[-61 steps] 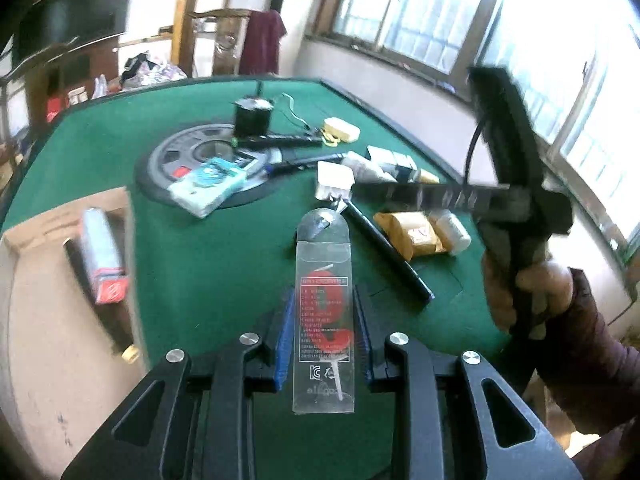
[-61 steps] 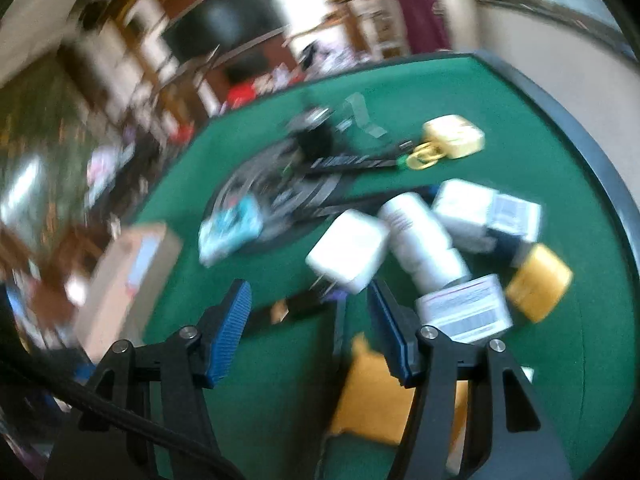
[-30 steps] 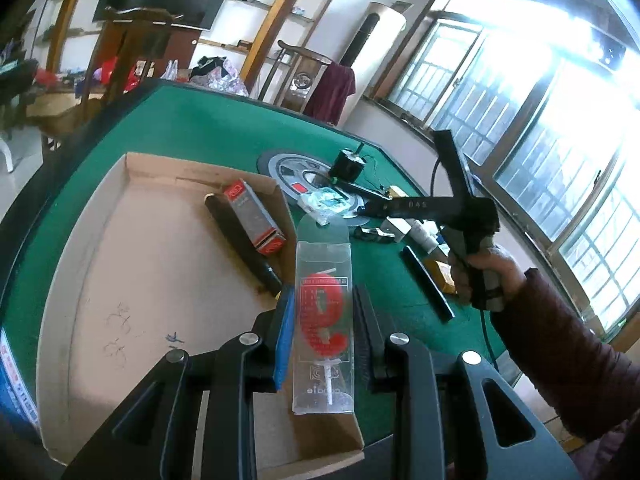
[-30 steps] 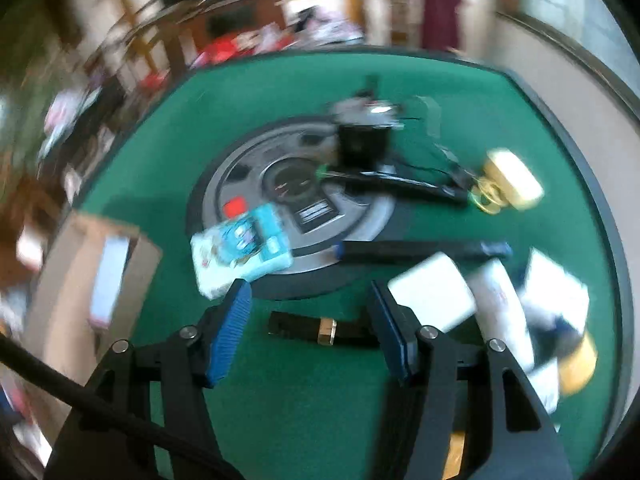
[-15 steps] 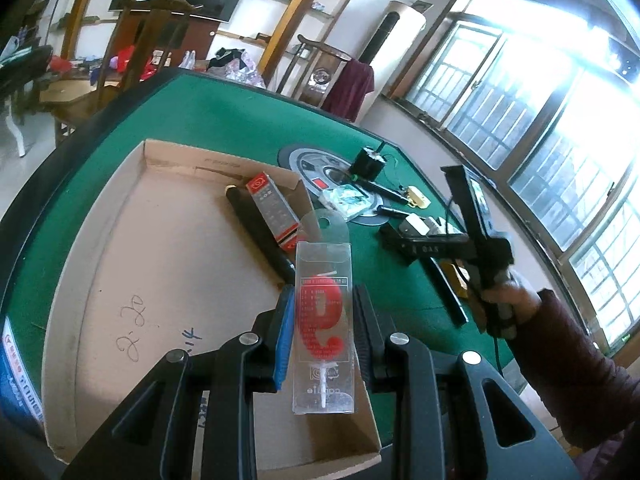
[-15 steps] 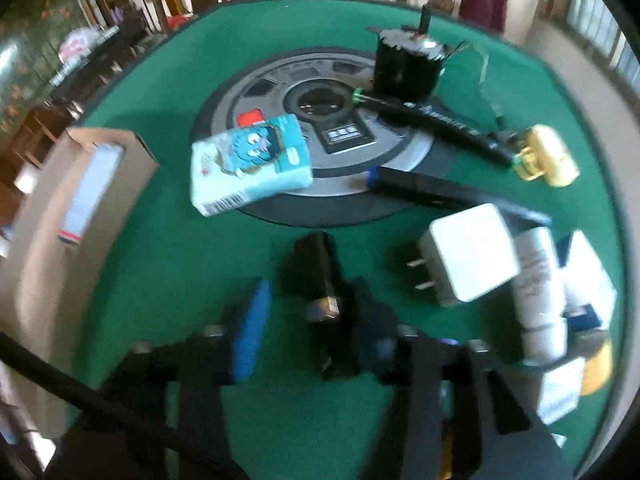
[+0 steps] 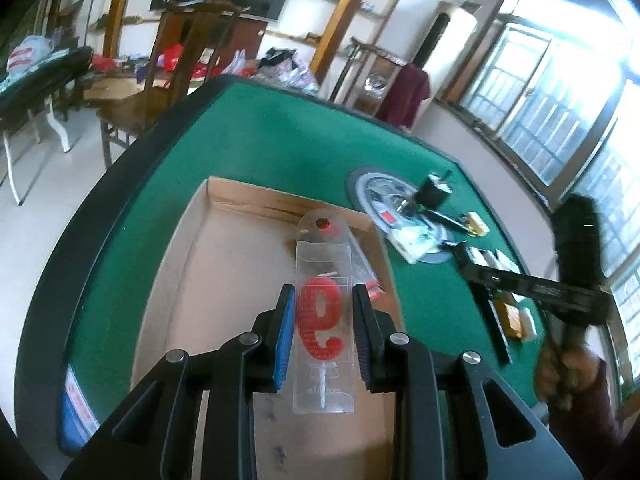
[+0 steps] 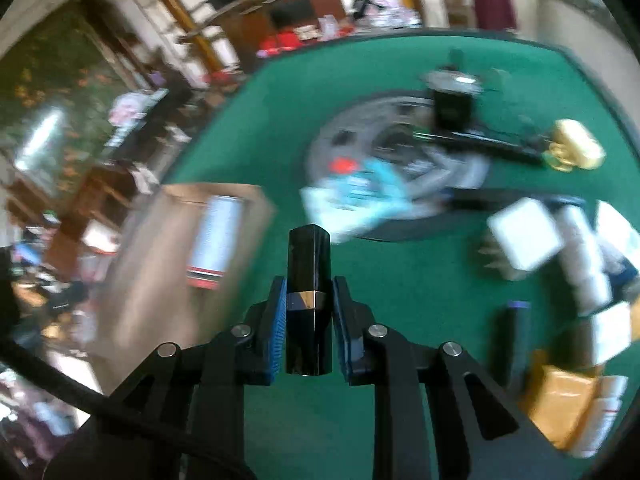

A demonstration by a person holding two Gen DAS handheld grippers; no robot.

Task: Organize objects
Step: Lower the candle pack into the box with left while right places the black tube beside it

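Left claw (image 7: 323, 330) clamps a clear candle packet (image 7: 323, 320) showing a red 9, its small print unreadable, above the cardboard box (image 7: 224, 264). Right claw (image 8: 309, 322) pinches a black tube (image 8: 309, 300) with a gold band, unlabelled, over the green counter (image 8: 420, 292).
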